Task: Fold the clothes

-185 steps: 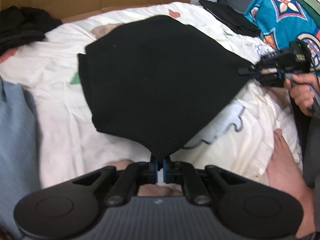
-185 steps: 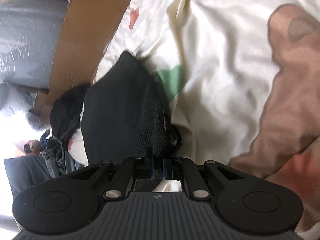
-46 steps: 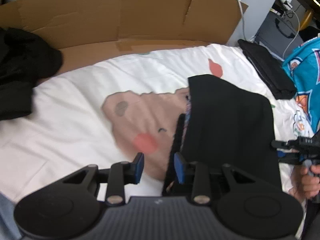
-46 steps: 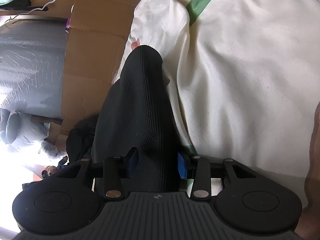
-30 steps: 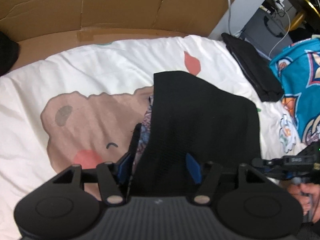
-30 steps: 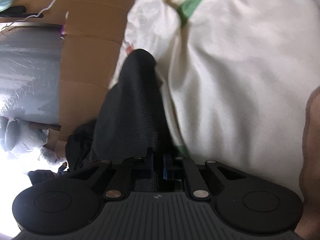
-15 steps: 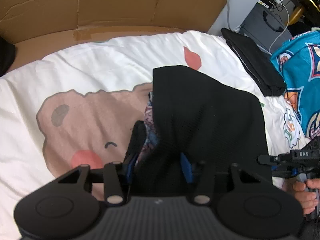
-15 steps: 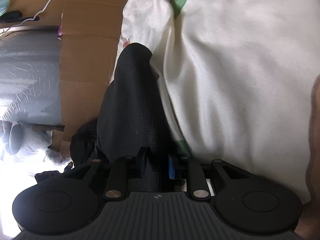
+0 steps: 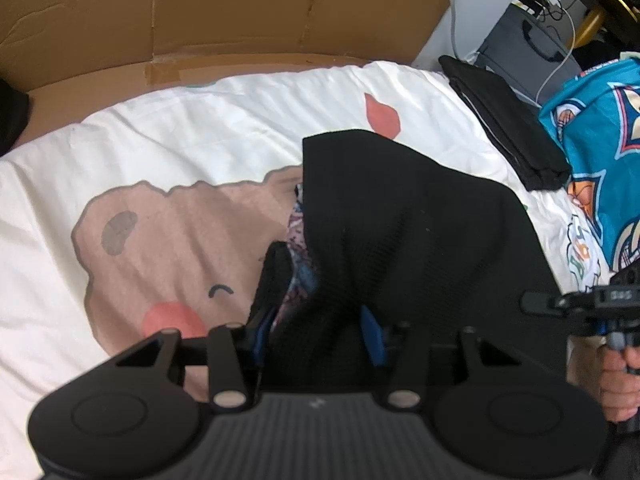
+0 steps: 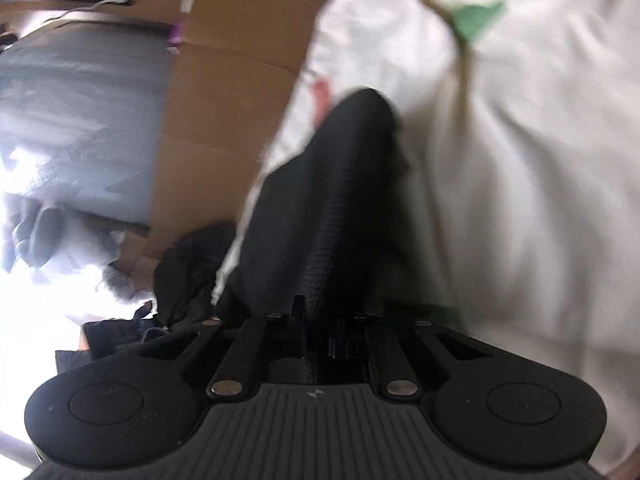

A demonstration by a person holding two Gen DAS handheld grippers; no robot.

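Note:
A black knit garment (image 9: 408, 240) lies folded on the white bear-print bedsheet (image 9: 192, 152), with a patterned lining showing at its left edge. My left gripper (image 9: 316, 330) is open, its blue-padded jaws straddling the garment's near edge without pinching it. The right gripper shows in the left wrist view (image 9: 540, 304) at the garment's right edge, held by a hand. In the right wrist view the right gripper (image 10: 320, 320) has its jaws nearly together on the garment's (image 10: 332, 200) near edge; the view is blurred.
A cardboard sheet (image 9: 200, 20) stands behind the bed. A folded black item (image 9: 508, 120) and a teal patterned cloth (image 9: 600, 128) lie at the right. Dark clothes (image 10: 188, 268) are piled near the cardboard in the right wrist view.
The left gripper, shut on the garment earlier, opened and has stayed open around the near edge. The right gripper's jaws have closed in on the garment's edge, and its view has shifted.

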